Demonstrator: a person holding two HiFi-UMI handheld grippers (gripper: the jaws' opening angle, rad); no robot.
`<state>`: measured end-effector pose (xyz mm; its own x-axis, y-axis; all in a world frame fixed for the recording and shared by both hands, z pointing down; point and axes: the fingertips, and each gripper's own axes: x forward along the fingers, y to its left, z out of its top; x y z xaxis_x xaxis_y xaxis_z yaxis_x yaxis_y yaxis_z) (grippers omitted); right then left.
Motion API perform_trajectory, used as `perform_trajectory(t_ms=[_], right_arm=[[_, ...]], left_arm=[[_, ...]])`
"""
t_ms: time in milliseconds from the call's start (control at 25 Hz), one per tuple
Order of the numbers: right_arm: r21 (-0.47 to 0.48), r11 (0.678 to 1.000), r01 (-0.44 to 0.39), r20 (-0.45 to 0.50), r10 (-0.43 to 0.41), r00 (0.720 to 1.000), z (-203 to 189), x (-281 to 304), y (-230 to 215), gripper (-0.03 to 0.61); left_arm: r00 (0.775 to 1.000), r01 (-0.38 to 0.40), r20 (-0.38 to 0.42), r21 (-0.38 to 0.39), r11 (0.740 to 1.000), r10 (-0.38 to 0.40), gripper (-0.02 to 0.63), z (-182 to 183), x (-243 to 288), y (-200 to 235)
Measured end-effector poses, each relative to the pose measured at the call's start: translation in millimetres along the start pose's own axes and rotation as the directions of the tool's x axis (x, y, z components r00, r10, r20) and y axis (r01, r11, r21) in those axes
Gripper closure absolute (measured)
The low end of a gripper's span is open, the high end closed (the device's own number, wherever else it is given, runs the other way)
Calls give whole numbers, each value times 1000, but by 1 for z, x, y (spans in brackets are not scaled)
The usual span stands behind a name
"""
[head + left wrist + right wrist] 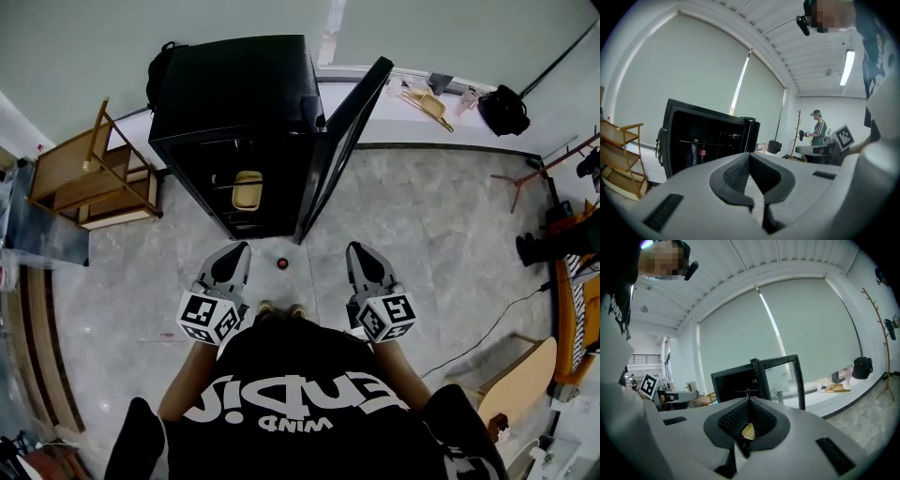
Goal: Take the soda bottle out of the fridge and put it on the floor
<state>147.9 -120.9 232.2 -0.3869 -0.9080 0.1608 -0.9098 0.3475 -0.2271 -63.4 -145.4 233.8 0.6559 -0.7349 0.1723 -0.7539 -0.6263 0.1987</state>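
A black fridge [246, 122] stands ahead with its glass door [342, 141] swung open to the right. A yellowish thing [247, 187] lies on a shelf inside. In the left gripper view a bottle with a red label [702, 152] shows in the dark interior. On the floor in front of the fridge stands a small red-topped thing [282, 263], seemingly a bottle seen from above. My left gripper [241, 248] and right gripper [355, 248] hover either side of it, both shut and empty. The same grippers fill the left gripper view [749, 154] and the right gripper view [749, 400].
A wooden shelf rack [94, 178] leans left of the fridge. A black bag [503, 110] and a coat stand [525, 178] are at the far right. A cable [487, 323] crosses the floor near a wooden board [520, 380]. Another person [818, 133] stands far off.
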Motion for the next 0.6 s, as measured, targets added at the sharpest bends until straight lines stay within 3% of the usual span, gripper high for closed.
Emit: perform_trajectory(t_ms=[360,600], right_arm=[[-21,1000,-7,21,7,1000,2,12,1,555],[-22,1000,-6,25,6,1000,-6,22,7,555]], left_arm=[[996,-65,61,25,998,64,607,12,-7,13],[995,-76,61,33,997,74,607,7,-7,22]])
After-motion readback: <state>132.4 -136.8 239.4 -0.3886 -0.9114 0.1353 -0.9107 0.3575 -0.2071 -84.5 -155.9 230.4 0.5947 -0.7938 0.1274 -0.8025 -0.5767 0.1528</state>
